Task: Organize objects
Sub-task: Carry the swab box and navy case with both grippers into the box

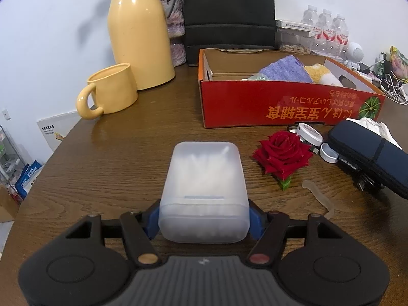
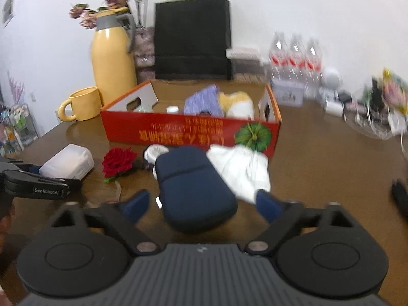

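Brown wood-grain table (image 1: 122, 153) carries everything, with a white wall behind. My left hand-held gripper (image 1: 204, 223) is clamped on the near end of a frosted plastic box (image 1: 204, 186), which rests on the table; it looks light, stiff and rather slick, so I'd keep hold low on its flat sides. My right hand-held gripper (image 2: 201, 204) stands wide, released, with the dark blue zip case (image 2: 195, 186) lying between its fingers untouched; padded, firm, best taken across its narrow width. Further out sits the red cardboard box (image 2: 178, 130), holding a purple cloth (image 2: 201, 100), something yellow-and-white, possibly a soft toy, and a small white cap.
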Demonstrator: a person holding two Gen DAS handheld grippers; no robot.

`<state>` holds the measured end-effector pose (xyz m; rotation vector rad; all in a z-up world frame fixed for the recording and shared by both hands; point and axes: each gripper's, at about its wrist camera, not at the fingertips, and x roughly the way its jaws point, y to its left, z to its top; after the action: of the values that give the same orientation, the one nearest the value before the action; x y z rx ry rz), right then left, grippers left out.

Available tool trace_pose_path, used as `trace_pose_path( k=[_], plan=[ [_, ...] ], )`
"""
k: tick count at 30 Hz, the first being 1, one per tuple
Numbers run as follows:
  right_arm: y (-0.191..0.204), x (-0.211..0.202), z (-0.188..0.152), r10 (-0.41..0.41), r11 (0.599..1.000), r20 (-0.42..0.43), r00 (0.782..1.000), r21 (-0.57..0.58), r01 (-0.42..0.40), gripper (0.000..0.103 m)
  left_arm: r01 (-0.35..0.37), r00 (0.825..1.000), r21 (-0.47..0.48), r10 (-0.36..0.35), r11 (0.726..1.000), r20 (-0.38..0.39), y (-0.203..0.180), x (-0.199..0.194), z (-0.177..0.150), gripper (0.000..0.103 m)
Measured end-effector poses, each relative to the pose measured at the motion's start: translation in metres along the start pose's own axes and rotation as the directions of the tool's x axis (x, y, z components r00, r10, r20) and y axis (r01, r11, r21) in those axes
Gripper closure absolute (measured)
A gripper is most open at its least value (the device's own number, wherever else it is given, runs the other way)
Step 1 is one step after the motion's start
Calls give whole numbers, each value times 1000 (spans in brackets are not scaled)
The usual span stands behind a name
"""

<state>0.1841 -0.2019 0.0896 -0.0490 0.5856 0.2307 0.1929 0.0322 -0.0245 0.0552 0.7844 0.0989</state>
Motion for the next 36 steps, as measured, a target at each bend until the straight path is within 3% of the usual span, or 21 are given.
trace_pose_path(
  k=[5,9,12,15,17,23,36],
  plan=[
    [9,29,16,4,995,-32,999,-99,-7,0,-6,1000,-8,6,1000,-1,0,6,3,22],
    [12,56,19,26,992,-88,996,-125,-37,0,-6,1000,-25,6,1000,0,2,11,5,20],
    [11,67,18,44,992,-101,994,-117,-56,7,5,1000,-50,-5,999,1,6,14,7,20],
    [9,71,18,76,992,-102,992,-96,-86,22,22,1000,-67,-22,998,5,9,17,7,22],
    [8,71,17,75,991,-101,992,-99,-85,26,34,999,-68,-32,997,23,8,14,6,38],
    [6,65,18,88,990,-75,993,-106,-96,38,35,999,-48,-34,998,28,2,12,5,38],
    [6,46,19,85,991,-17,996,-101,-86,41,31,996,-29,-29,999,79,-3,-8,12,38]
  ],
)
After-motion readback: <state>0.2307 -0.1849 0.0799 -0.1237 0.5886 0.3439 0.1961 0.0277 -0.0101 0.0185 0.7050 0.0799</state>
